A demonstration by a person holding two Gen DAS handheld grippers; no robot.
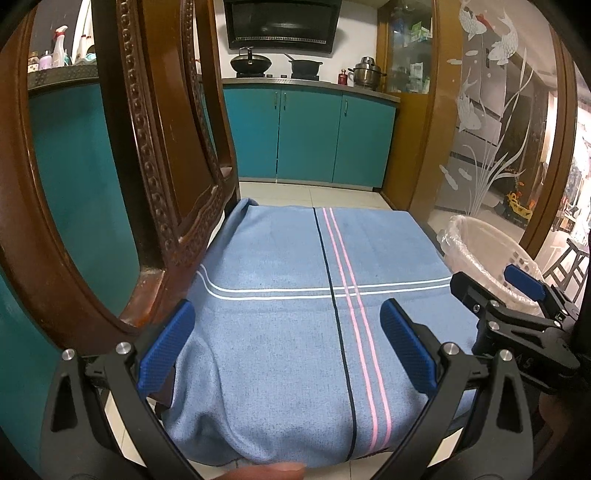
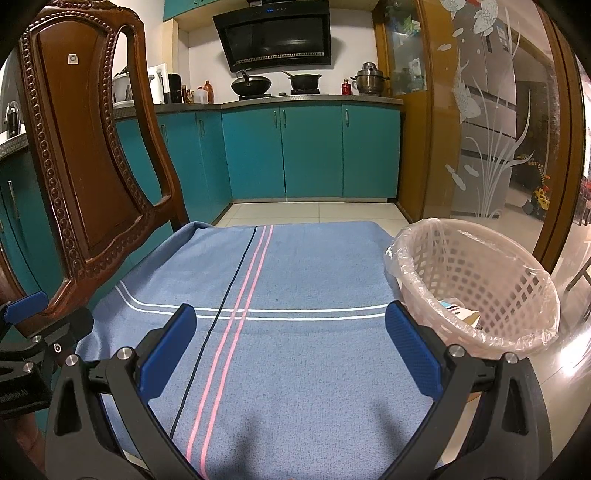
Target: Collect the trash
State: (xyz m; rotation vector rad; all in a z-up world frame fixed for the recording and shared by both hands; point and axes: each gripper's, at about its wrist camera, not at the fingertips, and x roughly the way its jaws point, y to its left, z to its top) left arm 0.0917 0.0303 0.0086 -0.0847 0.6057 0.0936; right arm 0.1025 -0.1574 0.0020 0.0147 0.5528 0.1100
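Both the left gripper (image 1: 288,350) and the right gripper (image 2: 290,354) are held wide and empty above the blue cloth (image 2: 266,295). No loose trash is seen there; some lies already in the lined basket (image 2: 517,295) beside, probably kept near for dropping.

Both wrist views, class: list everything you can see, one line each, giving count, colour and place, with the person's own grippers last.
Cloth: one, blue with pink, dark and white stripes, spread in the foreground.
Chair: one, carved brown wood, left of the cloth.
Basket: one, pale plastic with clear liner, right of the cloth, some trash inside.
Cabinets: teal, along the far wall.
Pots: three, on the counter.
Range hood: one, black, above the stove.
Left gripper: open.
Right gripper: open.
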